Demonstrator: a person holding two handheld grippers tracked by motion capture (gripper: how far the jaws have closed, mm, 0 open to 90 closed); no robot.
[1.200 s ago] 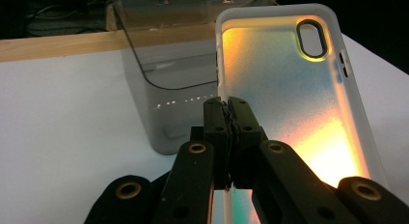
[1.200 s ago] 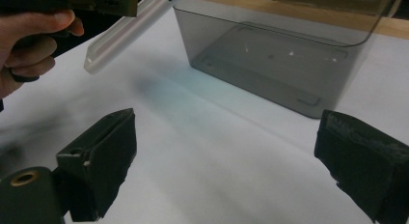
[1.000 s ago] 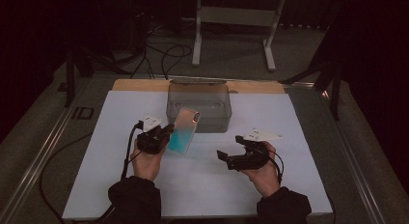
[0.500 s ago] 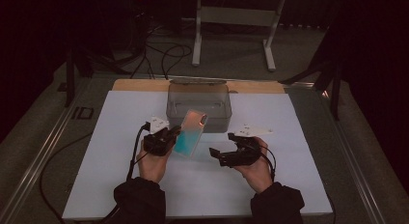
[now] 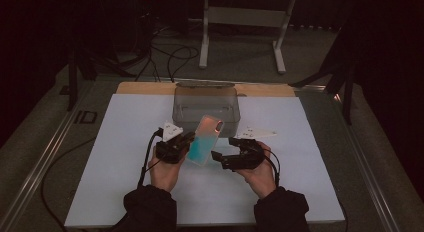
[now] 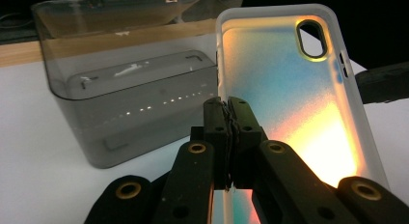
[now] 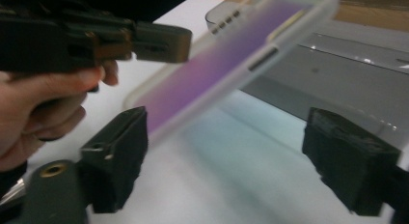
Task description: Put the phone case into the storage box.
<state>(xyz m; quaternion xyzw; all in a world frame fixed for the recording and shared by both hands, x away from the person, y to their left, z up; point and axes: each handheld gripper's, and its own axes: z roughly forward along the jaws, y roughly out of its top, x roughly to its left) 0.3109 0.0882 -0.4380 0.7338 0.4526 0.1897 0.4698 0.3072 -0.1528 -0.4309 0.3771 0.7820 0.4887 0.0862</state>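
A translucent phone case (image 5: 204,140) with a blue-to-orange sheen is held tilted above the white mat, camera cutout at the top. My left gripper (image 5: 189,142) is shut on its left edge; in the left gripper view the jaws (image 6: 226,105) pinch the rim of the case (image 6: 289,89). My right gripper (image 5: 216,157) sits just right of the case's lower end. Its jaws stand wide apart (image 7: 229,137) and have just been closing a little. The case (image 7: 217,64) slants above them, its lower end over the left jaw, with no pad pressing on it.
A smoky grey plastic box (image 5: 206,104) stands open-topped just behind the case. The white mat (image 5: 125,142) covers the table, with a wooden strip (image 5: 145,88) at its back edge. A metal stand (image 5: 245,17) and cables lie on the floor beyond.
Both hands have drawn in toward the middle. The left gripper carried the case rightward, and the right gripper slid left up to the case's lower end.
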